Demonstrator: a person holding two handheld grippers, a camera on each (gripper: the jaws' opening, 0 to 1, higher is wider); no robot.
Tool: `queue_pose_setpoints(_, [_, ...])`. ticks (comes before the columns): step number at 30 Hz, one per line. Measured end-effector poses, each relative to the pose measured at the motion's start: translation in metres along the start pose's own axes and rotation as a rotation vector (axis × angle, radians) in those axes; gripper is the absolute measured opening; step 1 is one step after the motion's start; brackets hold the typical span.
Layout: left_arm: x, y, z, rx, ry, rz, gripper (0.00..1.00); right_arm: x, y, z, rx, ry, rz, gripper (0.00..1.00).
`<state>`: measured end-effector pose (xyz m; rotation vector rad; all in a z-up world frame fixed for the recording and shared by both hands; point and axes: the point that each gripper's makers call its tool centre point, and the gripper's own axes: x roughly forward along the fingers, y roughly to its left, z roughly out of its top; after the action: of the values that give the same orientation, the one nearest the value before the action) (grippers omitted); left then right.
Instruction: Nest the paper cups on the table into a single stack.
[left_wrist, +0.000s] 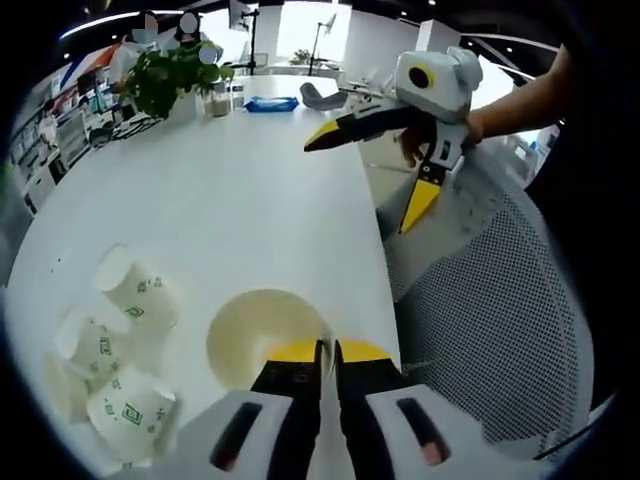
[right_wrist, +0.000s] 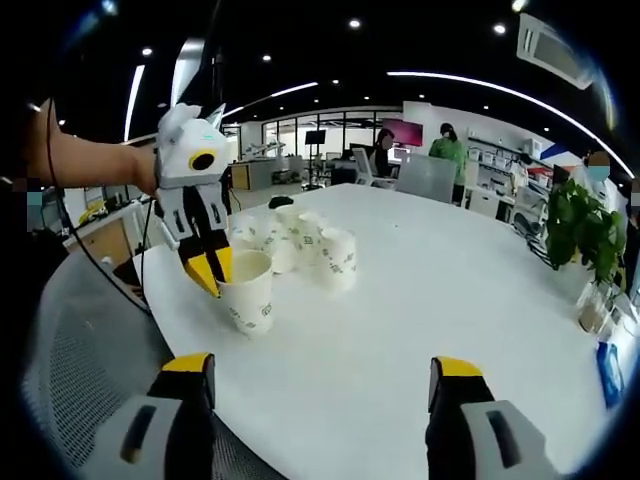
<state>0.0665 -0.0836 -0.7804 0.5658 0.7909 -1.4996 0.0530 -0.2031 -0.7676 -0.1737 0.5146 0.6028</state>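
White claw (left_wrist: 318, 352), yellow-tipped black jaws.

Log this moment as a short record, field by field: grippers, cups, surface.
left gripper: jaws shut on the rim of an upright paper cup
right gripper: open, holding nothing, hovering over the table
held cup: standing on the table near its edge, mouth up
other cups: clustered just beyond the held cup, not yet stacked
nearby: mesh chair beside the table; potted plant at the far end
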Motion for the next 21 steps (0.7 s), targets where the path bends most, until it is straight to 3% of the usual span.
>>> queue_pose_setpoints(9, [-0.006, 0.016, -0.004, -0.006, 0.005, 0.048, 0.02, 0.000, 0.001, 0.000, -0.001, 0.004, 0.002, 0.88])
queue_pose_setpoints(21, [-0.006, 0.022, -0.003, -0.008, -0.011, 0.063, 0.01, 0.000, 0.002, 0.000, -0.001, 0.006, 0.004, 0.88])
